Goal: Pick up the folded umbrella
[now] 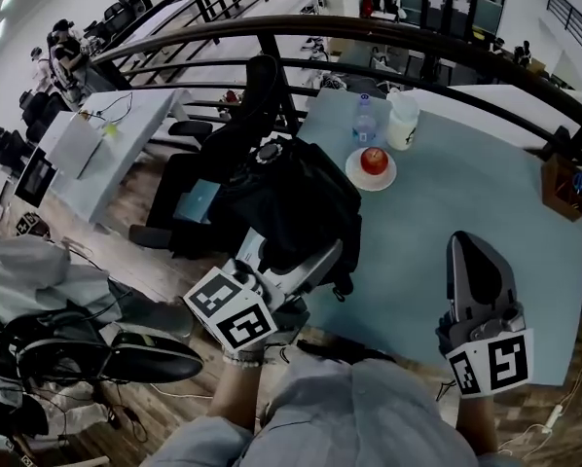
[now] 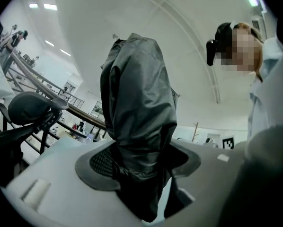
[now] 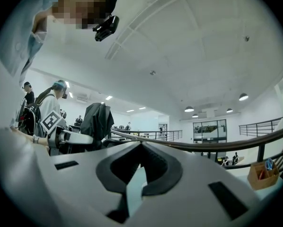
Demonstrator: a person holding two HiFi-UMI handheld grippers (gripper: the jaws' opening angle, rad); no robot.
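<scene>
Black crinkled fabric of the folded umbrella (image 2: pixel 139 112) sat clamped between the jaws of the left claw (image 2: pixel 140 164), which held it at the pale blue surface's (image 1: pixel 447 212) near left edge, pointing up towards the ceiling. The right claw (image 3: pixel 141 145) hung over the near right part of that surface, jaws closed together on nothing. Farther across the surface, a red apple (image 1: pixel 374 160) rested on a white plate (image 1: pixel 354 176). A clear bottle (image 1: pixel 365 122) and a white cup (image 1: pixel 402 123) stood by its far edge.
</scene>
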